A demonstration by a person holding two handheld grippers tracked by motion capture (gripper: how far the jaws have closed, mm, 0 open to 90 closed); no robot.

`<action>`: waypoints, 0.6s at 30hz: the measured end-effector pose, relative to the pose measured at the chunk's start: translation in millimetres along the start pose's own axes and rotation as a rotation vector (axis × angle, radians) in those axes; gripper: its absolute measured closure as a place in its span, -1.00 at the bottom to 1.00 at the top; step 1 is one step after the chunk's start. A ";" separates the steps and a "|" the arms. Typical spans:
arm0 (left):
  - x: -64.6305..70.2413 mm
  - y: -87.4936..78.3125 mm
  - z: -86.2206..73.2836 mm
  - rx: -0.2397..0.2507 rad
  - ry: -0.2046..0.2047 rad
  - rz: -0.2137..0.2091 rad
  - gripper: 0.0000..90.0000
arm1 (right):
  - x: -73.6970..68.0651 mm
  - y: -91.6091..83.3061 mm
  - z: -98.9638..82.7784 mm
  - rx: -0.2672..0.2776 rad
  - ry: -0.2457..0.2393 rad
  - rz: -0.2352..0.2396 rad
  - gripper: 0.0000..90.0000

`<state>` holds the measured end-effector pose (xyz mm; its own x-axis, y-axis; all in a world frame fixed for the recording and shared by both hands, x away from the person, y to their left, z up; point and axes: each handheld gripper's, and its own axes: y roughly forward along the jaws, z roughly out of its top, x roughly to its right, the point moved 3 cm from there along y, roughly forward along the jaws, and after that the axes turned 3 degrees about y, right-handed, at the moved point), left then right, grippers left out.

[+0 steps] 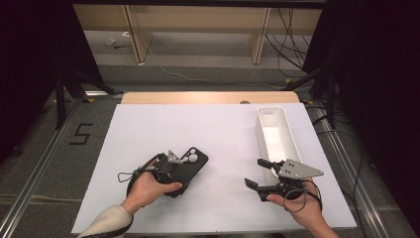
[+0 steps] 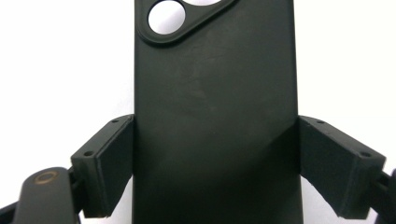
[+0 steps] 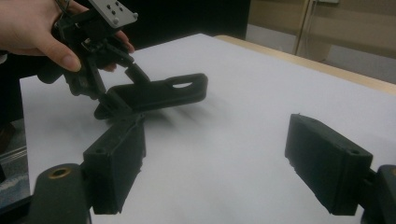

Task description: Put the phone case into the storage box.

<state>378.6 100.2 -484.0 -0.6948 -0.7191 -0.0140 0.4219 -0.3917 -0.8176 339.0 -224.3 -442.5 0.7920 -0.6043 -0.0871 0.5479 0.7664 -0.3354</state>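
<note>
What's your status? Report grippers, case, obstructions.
Left gripper shut on black phone case, lifted off table. Right gripper open, empty. White bin beyond right hand; path clear.

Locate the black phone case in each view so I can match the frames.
High view: the black phone case lies left of centre on the white sheet, in the left gripper.
Left gripper view: the case runs up the middle between the jaws, camera cutout at top.
Right gripper view: upper left, case lifted, held edge-on.
Shared landmark: the camera cutout.
</note>
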 end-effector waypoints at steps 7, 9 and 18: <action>1.3 -4.2 4.5 0.075 -0.003 0.005 -0.66 | 0.3 0.1 -0.2 -0.002 -0.001 -0.003 -0.52; 1.0 -5.4 5.3 0.089 0.001 0.009 -0.65 | 0.2 0.0 0.0 0.000 0.000 -0.002 -0.52; 1.2 -9.4 8.4 0.152 -0.003 0.031 -0.66 | 0.3 0.1 -0.1 -0.001 0.001 -0.004 -0.52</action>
<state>378.7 98.3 -471.5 -0.6788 -0.7335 -0.0361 0.5264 -0.4517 -0.7204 339.3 -224.4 -442.6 0.7897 -0.6074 -0.0868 0.5506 0.7639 -0.3364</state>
